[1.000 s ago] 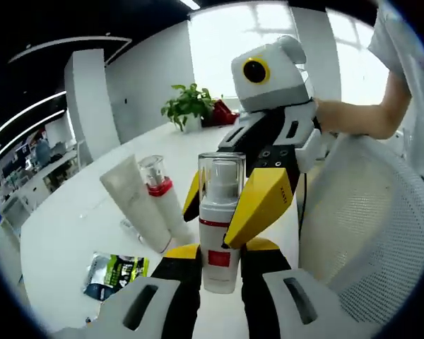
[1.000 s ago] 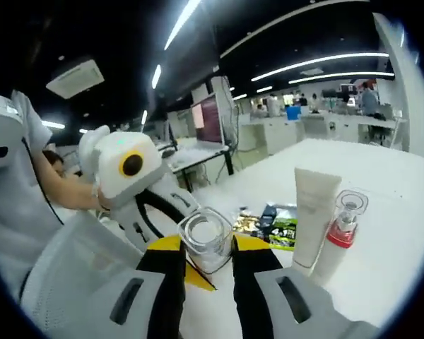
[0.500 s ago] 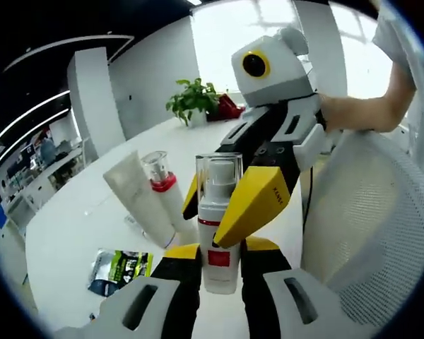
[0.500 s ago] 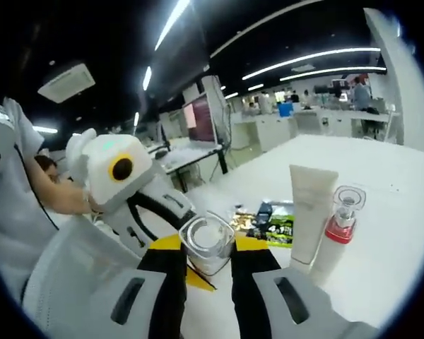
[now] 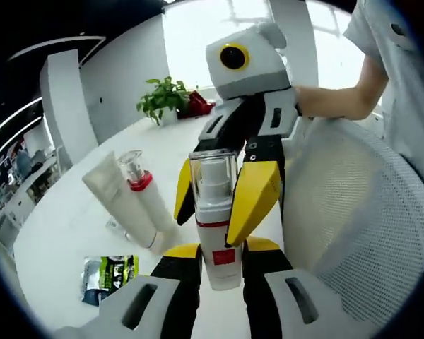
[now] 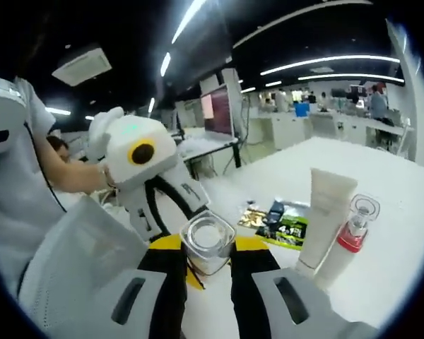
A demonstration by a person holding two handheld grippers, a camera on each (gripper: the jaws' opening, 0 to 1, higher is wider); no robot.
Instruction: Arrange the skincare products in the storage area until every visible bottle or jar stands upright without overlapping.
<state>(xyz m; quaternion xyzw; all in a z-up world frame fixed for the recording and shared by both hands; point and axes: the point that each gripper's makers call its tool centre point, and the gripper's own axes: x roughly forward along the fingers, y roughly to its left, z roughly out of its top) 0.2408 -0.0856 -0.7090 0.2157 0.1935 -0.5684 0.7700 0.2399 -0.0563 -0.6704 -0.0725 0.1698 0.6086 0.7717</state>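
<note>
In the left gripper view the jaws of the left gripper (image 5: 220,258) are closed on the lower body of a white pump bottle (image 5: 216,226) with a clear cap and a red label, held upright above the white worktop (image 5: 63,233). The right gripper (image 5: 226,201) comes in from the far side, its yellow jaws pinching the same bottle higher up, near the cap. To the left, a cream tube (image 5: 116,198) stands on its cap with a red-collared bottle (image 5: 145,201) touching or just beside it; a green sachet (image 5: 106,275) lies nearer. A white mesh chair back (image 5: 353,212) rises on the right.

In the right gripper view the jaws of the right gripper (image 6: 206,265) close around the bottle's clear cap (image 6: 207,241), seen from above, with the left gripper (image 6: 162,205) beyond. The tube (image 6: 326,212) and red-collared bottle (image 6: 348,240) stand to the right, the sachet (image 6: 286,226) behind them.

With two grips on one bottle, any disagreement between the hands could twist it or pull the cap off. Set down too close to the standing pair, it could knock them over.
</note>
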